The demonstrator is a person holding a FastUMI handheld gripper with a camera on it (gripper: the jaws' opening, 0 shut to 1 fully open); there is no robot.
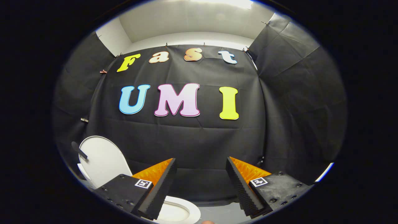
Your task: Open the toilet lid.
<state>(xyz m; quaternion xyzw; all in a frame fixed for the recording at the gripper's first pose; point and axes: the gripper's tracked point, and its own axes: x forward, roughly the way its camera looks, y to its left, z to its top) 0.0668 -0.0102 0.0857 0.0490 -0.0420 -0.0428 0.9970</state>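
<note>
Fingers (170,174) wide apart, nothing between them, so the gripper (200,186) holds nothing at all. Look at the toilet lid (101,160): it stands raised, leaning back well above the seat (186,209), off beside and beyond the left finger. Just under that finger, the seat's white ring and the bowl opening lie uncovered. By my reckoning the job is finished, with little left but pulling away. No brand or readable label on the toilet; each finger carries a small square black-and-white marker (143,183).
</note>
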